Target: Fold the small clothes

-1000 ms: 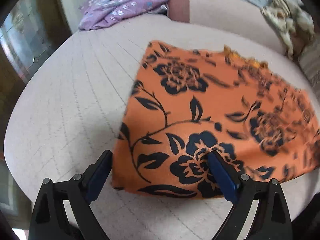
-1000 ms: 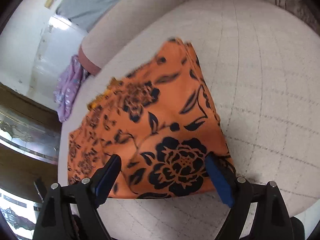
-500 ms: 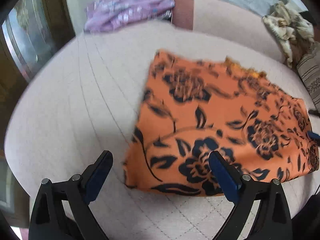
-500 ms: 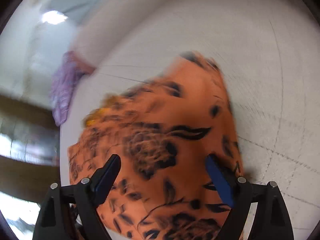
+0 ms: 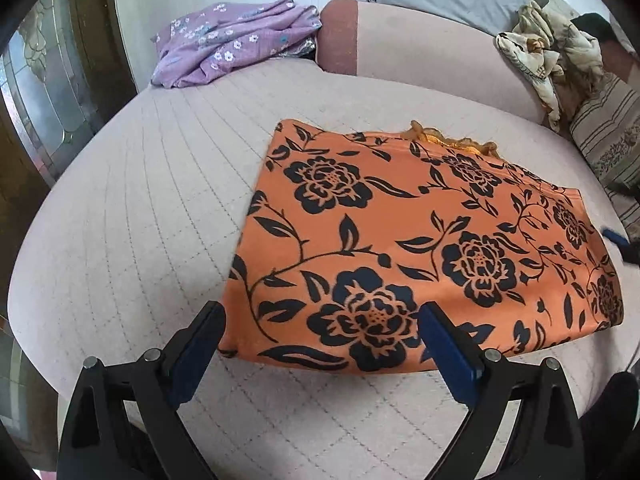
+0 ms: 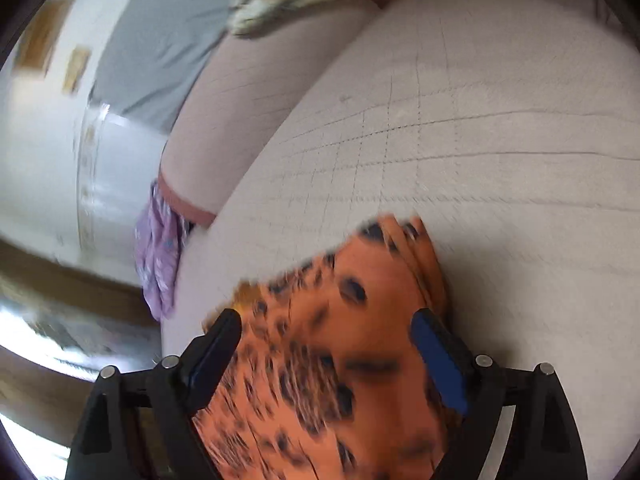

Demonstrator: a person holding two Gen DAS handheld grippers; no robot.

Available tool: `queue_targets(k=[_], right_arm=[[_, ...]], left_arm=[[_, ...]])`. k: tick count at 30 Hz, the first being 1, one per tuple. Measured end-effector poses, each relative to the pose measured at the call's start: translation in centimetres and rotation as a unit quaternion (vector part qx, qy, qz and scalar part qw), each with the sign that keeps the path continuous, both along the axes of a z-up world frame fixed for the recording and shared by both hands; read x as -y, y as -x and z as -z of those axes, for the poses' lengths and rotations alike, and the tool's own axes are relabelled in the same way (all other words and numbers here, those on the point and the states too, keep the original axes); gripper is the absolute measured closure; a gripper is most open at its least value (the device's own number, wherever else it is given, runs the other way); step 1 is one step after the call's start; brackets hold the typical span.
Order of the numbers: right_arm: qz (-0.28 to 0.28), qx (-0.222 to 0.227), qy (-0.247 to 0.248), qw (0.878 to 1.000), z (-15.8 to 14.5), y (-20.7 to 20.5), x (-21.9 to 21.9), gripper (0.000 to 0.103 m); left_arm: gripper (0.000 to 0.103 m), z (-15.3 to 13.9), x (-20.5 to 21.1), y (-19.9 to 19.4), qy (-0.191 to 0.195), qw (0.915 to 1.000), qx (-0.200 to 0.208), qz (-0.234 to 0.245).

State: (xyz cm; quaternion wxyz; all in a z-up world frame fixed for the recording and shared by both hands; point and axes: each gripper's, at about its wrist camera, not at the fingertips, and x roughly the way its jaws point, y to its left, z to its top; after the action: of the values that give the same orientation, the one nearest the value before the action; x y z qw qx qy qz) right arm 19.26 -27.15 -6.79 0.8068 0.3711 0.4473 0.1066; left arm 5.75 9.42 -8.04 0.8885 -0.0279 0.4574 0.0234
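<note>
1. On the quilted pale-pink bed surface (image 5: 132,216), an orange folded cloth with a black flower print (image 5: 400,240) is laid flat as a rough rectangle; no brand, label or writing can be read on it or anywhere else in either view.
2. A frilled orange hem is seen along the cloth's far edge, and stacked layers are shown at its corner in the right wrist view (image 6: 360,320), which is blurred.
3. The left hand-held gripper (image 5: 320,334) is held with its blue-padded jaws spread apart at the cloth's near edge; nothing is clamped between them.
4. The right hand-held gripper (image 6: 326,340) is likewise held wide apart above the cloth, gripping nothing; whether its pads touch the fabric cannot be told.
5. Wide bare quilting is left to the left of the cloth and a narrower strip in front of it.
6. A crumpled purple garment with small flowers (image 5: 232,44) is seen at the far left corner, well apart from the cloth.
7. A pink bolster (image 5: 420,48), a cream patterned bundle of cloth (image 5: 552,52) and a striped pillow (image 5: 608,144) are ranged along the far and right edges.
</note>
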Motion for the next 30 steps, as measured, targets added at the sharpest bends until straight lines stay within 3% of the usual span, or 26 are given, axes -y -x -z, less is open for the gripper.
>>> queue_targets(k=[5, 7, 10, 21, 22, 23, 24, 30], right_arm=[[-0.009, 0.011, -0.024, 1.000, -0.6, 10.3, -1.6, 0.013], [0.013, -0.008, -0.047, 0.999, 0.8, 13.9, -2.0, 0.013], [0.030, -0.051, -0.072, 0.996, 4.0, 16.0, -1.9, 0.013], [0.116, -0.032, -0.126, 0.985, 5.2, 14.0, 1.0, 0.014], [0.114, -0.029, -0.122, 0.985, 5.1, 13.5, 0.7, 0.021], [0.112, -0.025, -0.112, 0.987, 4.8, 13.0, 0.4, 0.036], [0.106, -0.028, -0.105, 0.988, 4.8, 12.8, 0.2, 0.041], [0.113, -0.027, -0.097, 0.988, 5.1, 12.7, -0.1, 0.037]], left_arm=[[0.006, -0.8, 2.2, 0.0, 0.000, 0.9996, 0.016, 0.022], [0.006, -0.7, 3.3, -0.3, 0.000, 0.9993, 0.012, 0.035], [0.006, -0.9, 4.6, -0.5, -0.007, 0.9989, 0.011, 0.045], [0.006, -1.6, 4.1, 0.1, -0.007, 0.9996, 0.013, 0.024], [0.006, -1.5, 4.0, 0.0, -0.008, 0.9996, 0.011, 0.024], [0.006, -1.5, 4.0, -0.1, -0.008, 0.9996, 0.010, 0.024], [0.006, -1.5, 4.1, -0.2, -0.010, 0.9996, 0.010, 0.025], [0.006, -1.0, 4.4, -1.4, -0.014, 0.9995, 0.012, 0.024]])
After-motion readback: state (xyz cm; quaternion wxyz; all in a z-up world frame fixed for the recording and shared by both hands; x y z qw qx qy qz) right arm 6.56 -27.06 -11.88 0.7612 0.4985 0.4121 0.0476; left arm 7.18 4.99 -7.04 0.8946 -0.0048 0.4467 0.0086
